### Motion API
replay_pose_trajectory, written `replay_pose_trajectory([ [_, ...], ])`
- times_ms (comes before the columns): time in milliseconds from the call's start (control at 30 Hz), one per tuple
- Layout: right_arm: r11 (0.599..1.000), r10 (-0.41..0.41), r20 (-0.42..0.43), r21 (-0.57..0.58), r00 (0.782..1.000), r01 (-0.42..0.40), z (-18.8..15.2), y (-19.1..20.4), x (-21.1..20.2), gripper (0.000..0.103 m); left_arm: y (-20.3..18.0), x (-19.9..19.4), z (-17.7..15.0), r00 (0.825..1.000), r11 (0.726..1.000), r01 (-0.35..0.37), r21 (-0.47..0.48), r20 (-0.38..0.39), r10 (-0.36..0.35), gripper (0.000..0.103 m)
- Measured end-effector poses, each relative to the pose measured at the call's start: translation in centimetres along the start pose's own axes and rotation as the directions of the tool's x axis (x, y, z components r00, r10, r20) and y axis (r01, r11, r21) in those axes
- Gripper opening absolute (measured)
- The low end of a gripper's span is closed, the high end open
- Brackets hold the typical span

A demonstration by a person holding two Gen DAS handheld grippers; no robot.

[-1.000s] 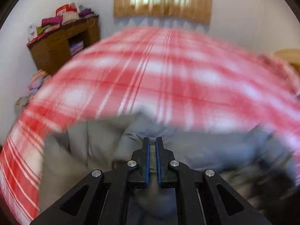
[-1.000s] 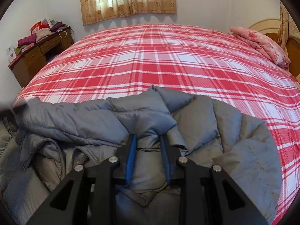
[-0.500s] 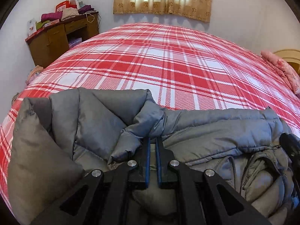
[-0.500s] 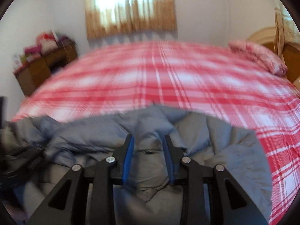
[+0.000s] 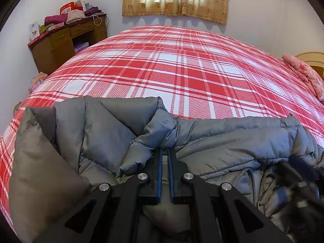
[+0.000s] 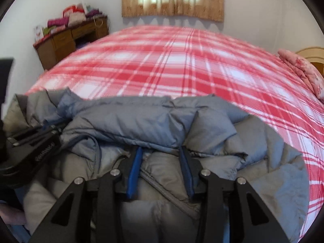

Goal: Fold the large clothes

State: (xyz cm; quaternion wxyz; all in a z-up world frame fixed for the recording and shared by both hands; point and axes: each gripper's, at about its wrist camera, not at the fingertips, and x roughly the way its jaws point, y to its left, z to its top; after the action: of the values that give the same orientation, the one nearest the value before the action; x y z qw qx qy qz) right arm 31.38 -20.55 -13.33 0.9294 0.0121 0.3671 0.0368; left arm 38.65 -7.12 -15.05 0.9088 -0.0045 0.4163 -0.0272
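A: Grey puffer jacket (image 5: 222, 141) heaped at the near edge of the red plaid bed (image 5: 182, 70), bunched and quilted, long roll running side to side across both views.

B: Left gripper (image 5: 164, 151) clamped tight, pads nearly meeting, a pinch of the jacket's folded ridge caught at the tips. Aimed down and forward, fabric straight ahead of the fingers.

A: Right gripper (image 6: 161, 151) another story. Jaws just been opening, blue pads (image 6: 134, 166) standing apart with jacket fabric lying between them but not squeezed. Looks let go, or near enough.

B: Zip line visible under the right gripper, running away at a slant. Rolled edge of the jacket lying crosswise just beyond the fingertips, touching or almost — hard to call through the blur.

A: Left gripper also seen from the right view, low at the left margin, so both sitting along the same roll, left end held, right end free.

B: Probably a regrip coming on the right side. Nearest fabric dead ahead, long axis across the fingers rather than along them. Pillow (image 5: 303, 73) and desk (image 5: 66, 40) well clear.
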Motion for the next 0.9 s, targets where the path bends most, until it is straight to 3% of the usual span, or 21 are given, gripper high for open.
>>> replay_pose_trajectory([
  [67,0.999,-0.011,0.118,0.039,0.993,0.006,0.1,-0.5,-2.5,0.042,0.0,0.0,0.0,1.0,1.0,-0.003,0.002,0.0,0.003,0.006],
  [100,0.997,-0.051,0.133,0.068,0.99,0.042,0.1,-1.0,-2.9,0.042,0.0,0.0,0.0,1.0,1.0,-0.005,0.004,0.001,0.005,0.006],
  [167,0.988,-0.106,0.047,0.117,0.993,0.1,0.0,-1.9,-1.6,0.047,0.0,0.0,0.0,1.0,1.0,-0.009,0.007,0.001,0.009,0.006],
  [233,0.977,-0.098,-0.106,0.178,0.99,0.116,-0.3,-3.2,1.2,0.045,-0.1,0.0,0.0,1.0,1.0,-0.012,0.009,0.002,0.012,0.006],
  [267,0.976,-0.091,-0.132,0.183,0.987,0.114,-0.3,-3.4,1.9,0.045,-0.1,0.0,0.0,1.0,1.0,-0.013,0.011,0.002,0.013,0.006],
  [433,0.977,-0.18,-0.163,0.081,0.97,0.195,0.0,-1.6,2.8,0.048,-0.3,0.1,0.1,1.0,1.0,-0.014,0.011,0.0,0.014,0.006],
  [567,0.982,-0.104,-0.169,0.138,0.98,0.128,0.2,-3.4,1.6,0.051,0.3,-0.4,0.2,0.999,0.999,0.032,-0.014,-0.02,-0.032,0.006],
  [600,0.981,-0.085,-0.152,0.16,0.985,0.109,0.2,-3.9,0.4,0.051,1.0,-1.4,0.2,0.997,0.997,0.072,-0.04,-0.028,-0.073,0.006],
  [700,0.98,-0.072,0.029,0.187,0.997,0.065,-0.7,-4.5,-7.8,0.056,2.7,-6.0,-0.6,0.986,0.985,0.162,-0.061,0.036,-0.16,0.005],
  [767,0.983,-0.09,0.128,0.173,0.988,0.067,-2.1,-4.9,-14.1,0.08,3.4,-11.0,-2.0,0.976,0.98,0.196,0.026,0.09,-0.197,0.005],
  [833,0.983,-0.084,0.216,0.177,0.973,0.046,-4.4,-5.7,-20.7,0.088,4.1,-15.1,-3.6,0.969,0.974,0.213,0.083,0.114,-0.221,0.005],
  [900,0.984,-0.087,0.25,0.171,0.964,0.045,-6.5,-6.4,-25.4,0.095,5.8,-20.3,-6.6,0.94,0.943,0.302,0.14,0.123,-0.319,0.005],
])
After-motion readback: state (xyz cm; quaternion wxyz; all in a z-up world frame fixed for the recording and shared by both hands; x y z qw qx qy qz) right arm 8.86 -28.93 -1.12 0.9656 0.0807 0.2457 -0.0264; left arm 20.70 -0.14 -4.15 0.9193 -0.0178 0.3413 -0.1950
